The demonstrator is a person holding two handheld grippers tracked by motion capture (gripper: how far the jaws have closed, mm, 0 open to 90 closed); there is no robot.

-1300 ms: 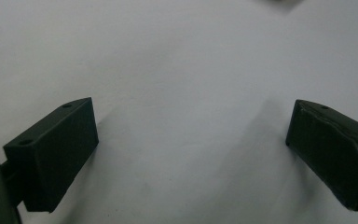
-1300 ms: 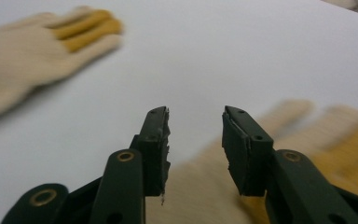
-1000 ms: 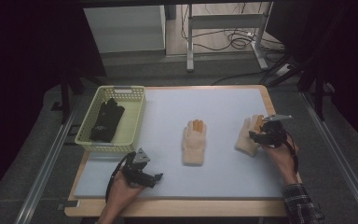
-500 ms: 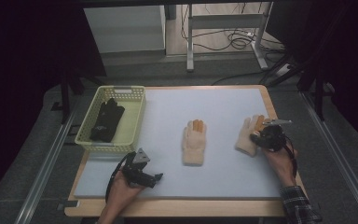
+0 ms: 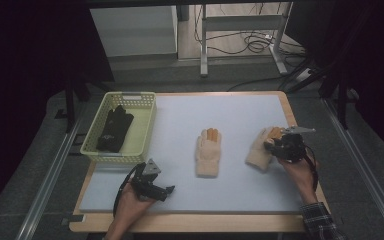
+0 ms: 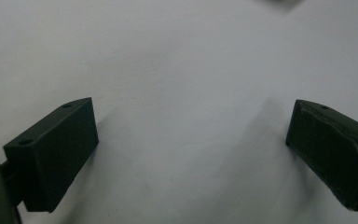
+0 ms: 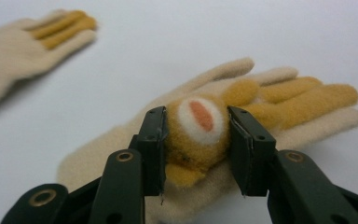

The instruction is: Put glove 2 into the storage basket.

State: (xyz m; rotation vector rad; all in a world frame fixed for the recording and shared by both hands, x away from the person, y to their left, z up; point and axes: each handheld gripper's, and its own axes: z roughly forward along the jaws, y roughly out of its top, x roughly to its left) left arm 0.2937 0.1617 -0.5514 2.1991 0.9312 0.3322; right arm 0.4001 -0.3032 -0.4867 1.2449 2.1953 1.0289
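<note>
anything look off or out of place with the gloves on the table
Nothing is damaged or spilled. The right-hand beige glove lies askew, angled across the mat, while the middle glove lies straight. The right tongs, whose jaws have just been closing, pinch its raised orange patch. A dark pair is in the basket.

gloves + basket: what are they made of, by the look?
Cream glove held in the right gripper: fuzzy knit, likely wool or fleece, matte, with an orange plush animal face; the surface nap shows. The second cream glove looks the same. Basket: pale yellow-green, likely molded plastic, given its regular lattice walls.
</note>
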